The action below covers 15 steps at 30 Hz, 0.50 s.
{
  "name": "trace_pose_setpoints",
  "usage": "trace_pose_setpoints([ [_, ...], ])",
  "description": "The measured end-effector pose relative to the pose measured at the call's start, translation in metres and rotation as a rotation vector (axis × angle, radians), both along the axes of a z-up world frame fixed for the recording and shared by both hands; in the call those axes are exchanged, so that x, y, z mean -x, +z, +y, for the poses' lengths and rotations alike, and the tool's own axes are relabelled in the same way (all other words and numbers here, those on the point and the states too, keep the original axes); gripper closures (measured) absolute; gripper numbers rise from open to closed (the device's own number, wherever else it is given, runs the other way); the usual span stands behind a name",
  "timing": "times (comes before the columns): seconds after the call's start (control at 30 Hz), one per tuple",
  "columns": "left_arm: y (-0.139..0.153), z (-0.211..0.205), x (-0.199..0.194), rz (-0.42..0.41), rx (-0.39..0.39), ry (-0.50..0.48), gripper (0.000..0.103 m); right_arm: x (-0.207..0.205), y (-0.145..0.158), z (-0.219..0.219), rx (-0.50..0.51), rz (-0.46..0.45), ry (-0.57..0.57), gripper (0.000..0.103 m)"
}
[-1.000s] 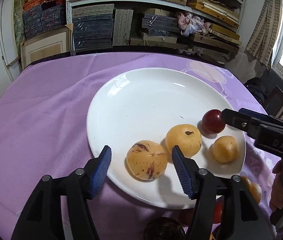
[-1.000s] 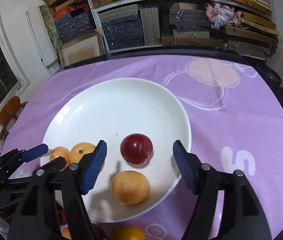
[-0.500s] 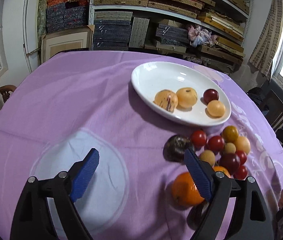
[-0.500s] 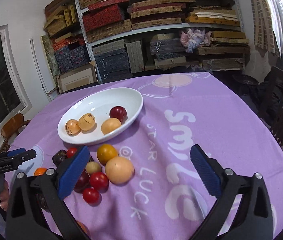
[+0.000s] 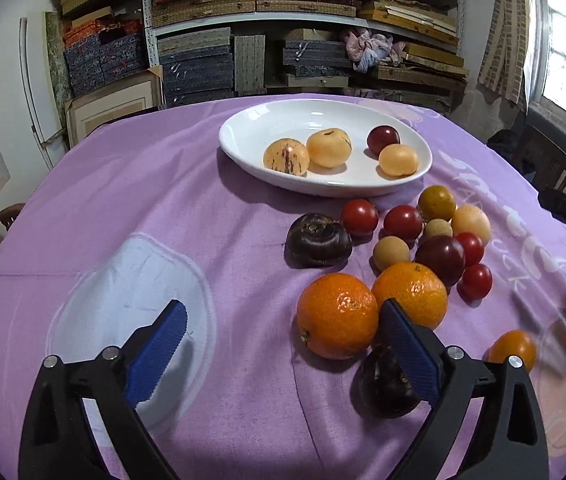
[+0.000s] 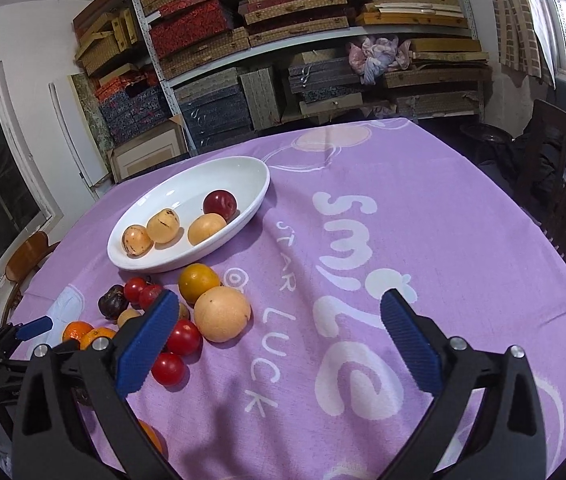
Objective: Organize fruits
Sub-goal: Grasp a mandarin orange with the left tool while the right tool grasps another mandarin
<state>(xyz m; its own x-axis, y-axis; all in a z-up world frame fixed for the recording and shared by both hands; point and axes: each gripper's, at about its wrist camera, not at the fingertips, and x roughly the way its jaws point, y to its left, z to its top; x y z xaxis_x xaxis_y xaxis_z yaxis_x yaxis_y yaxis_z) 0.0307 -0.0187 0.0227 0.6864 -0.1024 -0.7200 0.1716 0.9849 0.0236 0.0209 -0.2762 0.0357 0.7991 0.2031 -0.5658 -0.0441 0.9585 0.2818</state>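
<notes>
Pulling back from the white plate point(image 5: 325, 190), both grippers are now held well away from it, where a second ago each was spread around fruit lying on it. The left gripper point(image 5: 283, 354) is seen wide open and empty above the purple cloth of the desk point(image 5: 131, 200); the right gripper point(image 6: 277, 344) is likewise open and empty. Four fruits are left on the plate: a speckled one point(image 5: 286, 157), two yellow ones and a dark red plum point(image 5: 383, 139). It is judged that one placing is finished and that the next fruit is to be chosen from the loose pile point(image 5: 415, 240) beside the plate.

From the left wrist view two large oranges point(image 5: 337, 316) are shown near the right-hand finger, with a dark fruit partly hidden behind that finger. From the right wrist view the printed lettering on the cloth, a large pale round fruit point(image 6: 222, 314) and the other gripper low at the left edge are shown.
</notes>
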Motion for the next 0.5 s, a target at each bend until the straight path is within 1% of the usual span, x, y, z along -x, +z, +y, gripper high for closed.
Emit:
trace_pose_setpoints([
  [0.1,-0.007,0.007,-0.001,0.009,-0.029,0.014,0.004,0.0,0.0,0.0,0.001,0.001,-0.001,0.004],
  [0.2,-0.006,0.031,-0.005,0.009,0.05,0.069,0.003,0.001,0.0,0.001,0.001,-0.001,0.003,0.004],
  [0.3,-0.004,0.049,-0.009,0.028,0.139,0.105,0.003,0.001,0.001,0.004,0.006,-0.004,0.011,0.004],
  [0.37,-0.006,0.052,-0.012,0.041,0.17,0.096,0.003,0.001,0.001,0.005,0.009,-0.005,0.016,0.004],
  [0.5,-0.008,0.038,-0.011,0.046,0.147,0.036,0.004,0.002,0.001,0.009,0.018,-0.006,0.022,0.004],
])
